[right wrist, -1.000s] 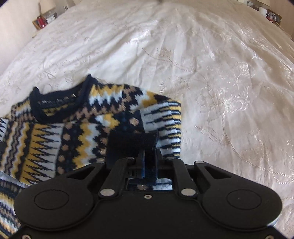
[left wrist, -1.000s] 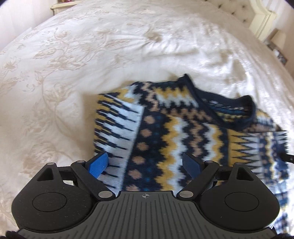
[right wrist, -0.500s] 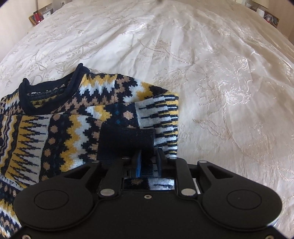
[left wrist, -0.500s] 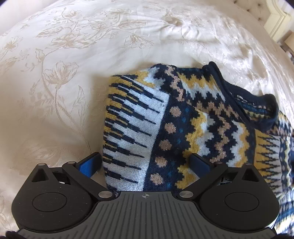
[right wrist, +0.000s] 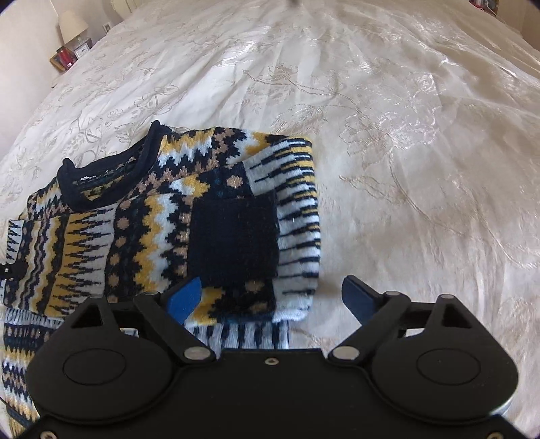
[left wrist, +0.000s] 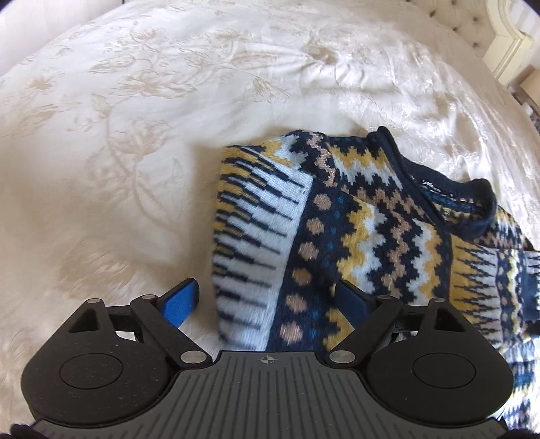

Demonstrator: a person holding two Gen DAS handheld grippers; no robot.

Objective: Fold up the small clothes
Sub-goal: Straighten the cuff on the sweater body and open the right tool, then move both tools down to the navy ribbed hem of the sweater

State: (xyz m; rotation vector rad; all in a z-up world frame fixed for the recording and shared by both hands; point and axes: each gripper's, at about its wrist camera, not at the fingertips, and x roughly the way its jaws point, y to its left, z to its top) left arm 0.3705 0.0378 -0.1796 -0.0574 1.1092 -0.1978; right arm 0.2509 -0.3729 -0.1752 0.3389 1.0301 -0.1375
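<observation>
Knitted sweater (left wrist: 354, 236): 1, on bedspread (left wrist: 135, 135) | left hand-held gripper (left wrist: 266, 304): spread | right hand-held gripper (right wrist: 273, 297): just spread, pinching nothing

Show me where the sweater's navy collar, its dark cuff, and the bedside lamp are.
navy collar (right wrist: 101, 184), right wrist view, front edge of the neckline.
dark cuff (right wrist: 234, 239), right wrist view, middle of the navy patch.
bedside lamp (right wrist: 71, 23), right wrist view, its shade.

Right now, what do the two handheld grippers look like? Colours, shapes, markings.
Left gripper: two blue fingers on black linkage arms with silver pivot pins, two rounded black housings with round recesses, and a grey ribbed centre plate bearing a small crosshair mark. Right gripper: same blue fingers, black arms and silver pins, but a plain black centre plate with a small triangle mark. No cables or sleeves visible.
</observation>
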